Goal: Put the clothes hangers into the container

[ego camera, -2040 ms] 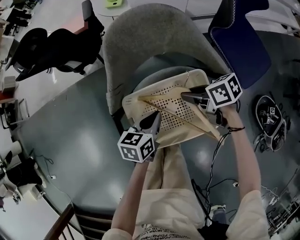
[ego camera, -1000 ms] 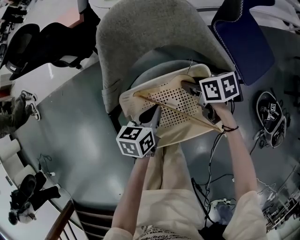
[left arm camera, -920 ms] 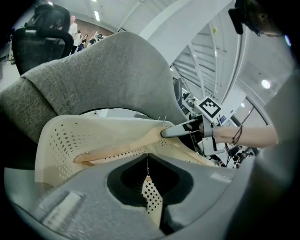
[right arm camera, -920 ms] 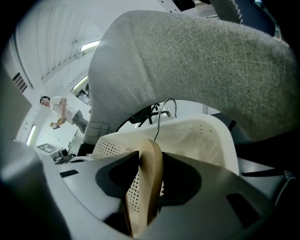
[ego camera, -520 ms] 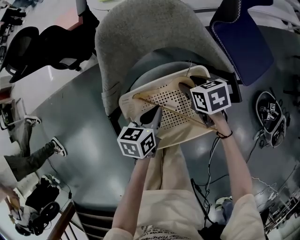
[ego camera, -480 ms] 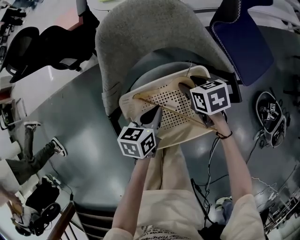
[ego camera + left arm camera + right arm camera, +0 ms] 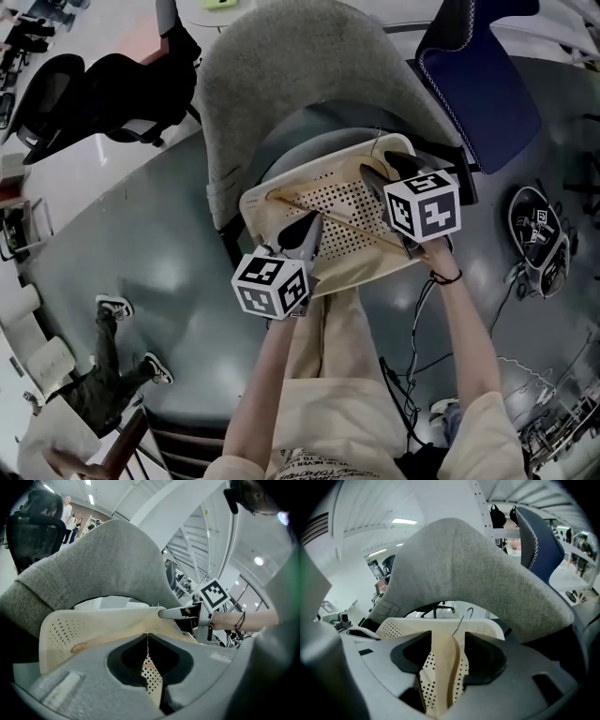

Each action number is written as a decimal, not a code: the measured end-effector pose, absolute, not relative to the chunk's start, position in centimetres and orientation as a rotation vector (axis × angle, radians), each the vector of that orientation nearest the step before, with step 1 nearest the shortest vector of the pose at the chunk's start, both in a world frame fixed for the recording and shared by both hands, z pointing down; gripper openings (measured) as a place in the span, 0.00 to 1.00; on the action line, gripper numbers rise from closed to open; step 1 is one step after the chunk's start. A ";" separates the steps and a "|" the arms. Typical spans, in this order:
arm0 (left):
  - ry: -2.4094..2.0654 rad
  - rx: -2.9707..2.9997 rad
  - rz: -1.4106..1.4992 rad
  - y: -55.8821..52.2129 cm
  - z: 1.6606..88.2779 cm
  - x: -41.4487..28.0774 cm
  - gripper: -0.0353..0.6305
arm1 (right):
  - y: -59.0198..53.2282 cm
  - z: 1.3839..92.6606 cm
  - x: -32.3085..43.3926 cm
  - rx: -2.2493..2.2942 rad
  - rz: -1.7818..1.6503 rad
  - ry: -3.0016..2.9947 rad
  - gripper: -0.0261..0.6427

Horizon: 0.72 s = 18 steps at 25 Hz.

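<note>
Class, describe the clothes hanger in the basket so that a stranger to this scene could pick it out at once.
Start at the big grey chair; a cream perforated container sits on its seat. The clothes hanger lies slanted inside it. Unlike the holed cream walls around it, it is a pale wooden bar with a thin metal hook.
</note>
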<state>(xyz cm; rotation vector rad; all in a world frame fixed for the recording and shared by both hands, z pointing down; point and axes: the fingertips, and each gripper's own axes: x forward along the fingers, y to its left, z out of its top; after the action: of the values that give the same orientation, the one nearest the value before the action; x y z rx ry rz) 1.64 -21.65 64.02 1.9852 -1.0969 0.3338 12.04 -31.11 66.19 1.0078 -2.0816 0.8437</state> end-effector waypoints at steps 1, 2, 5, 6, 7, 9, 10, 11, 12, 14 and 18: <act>-1.096 1.993 0.330 -21.6 63.7 1.6 0.09 | -31.2 65.6 12.2 1.029 0.828 -2.092 0.37; -1.096 2.004 0.327 -21.6 63.2 1.5 0.09 | -31.3 65.0 12.4 1.049 0.820 -2.104 0.35; -1.100 2.054 0.323 -21.6 61.4 1.3 0.09 | -30.9 63.0 12.8 1.090 0.810 -2.134 0.23; -1.104 2.071 0.318 -21.7 60.6 1.3 0.09 | -30.6 62.4 13.0 1.097 0.799 -2.139 0.19; -1.106 2.088 0.312 -21.7 59.8 1.3 0.09 | -30.3 61.8 13.1 1.103 0.786 -2.142 0.16; -1.109 2.122 0.304 -21.9 58.1 1.2 0.09 | -29.6 60.6 13.1 1.110 0.766 -2.150 0.11; -1.112 2.139 0.301 -22.0 57.2 1.2 0.09 | -29.2 59.9 13.0 1.110 0.760 -2.156 0.10; -1.115 2.155 0.296 -22.1 56.4 1.2 0.09 | -28.8 59.2 12.9 1.107 0.757 -2.166 0.08; -1.115 2.172 0.289 -22.2 55.5 1.3 0.09 | -28.4 58.5 12.8 1.101 0.756 -2.179 0.07; -1.111 2.209 0.276 -22.4 53.9 1.4 0.09 | -27.5 56.8 12.5 1.096 0.761 -2.218 0.07; -1.100 2.278 0.273 -22.3 50.8 1.6 0.09 | -26.2 53.6 12.2 1.114 0.763 -2.276 0.05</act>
<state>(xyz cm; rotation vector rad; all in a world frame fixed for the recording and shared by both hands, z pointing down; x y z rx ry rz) 1.56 -22.29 50.76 2.2779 -1.0999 0.2730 12.17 -26.20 53.57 1.1141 -2.2757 0.7627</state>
